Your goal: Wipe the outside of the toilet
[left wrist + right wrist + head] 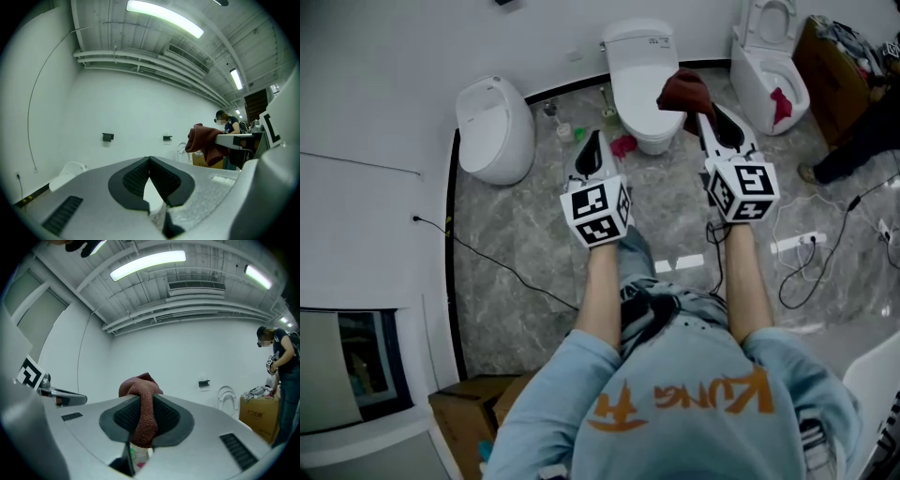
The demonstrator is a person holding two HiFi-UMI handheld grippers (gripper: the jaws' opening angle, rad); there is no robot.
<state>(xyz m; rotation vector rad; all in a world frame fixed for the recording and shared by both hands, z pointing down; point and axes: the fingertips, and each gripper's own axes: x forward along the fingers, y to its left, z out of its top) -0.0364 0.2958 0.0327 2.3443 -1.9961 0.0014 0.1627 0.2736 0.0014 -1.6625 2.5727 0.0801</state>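
Toilet first: the white toilet [639,80] with its lid down stands at the far edge of the grey stone floor [525,244], with its back to the white wall [441,37]. The right gripper [697,111] is squeezed tight on a dark red cloth [682,89]. The cloth bunches up above the jaws and hangs down between them, just by the toilet's right side. I cannot tell if it touches. The left gripper [593,142] has its jaws pressed together at the tips with nothing in them, near the toilet's left side. A small pink thing [622,145] lies on the floor at the toilet's foot. A round white toilet [495,127] sits at the floor's left edge. An open toilet [769,66] stands at the far right corner, with a red rag [781,103] in it.
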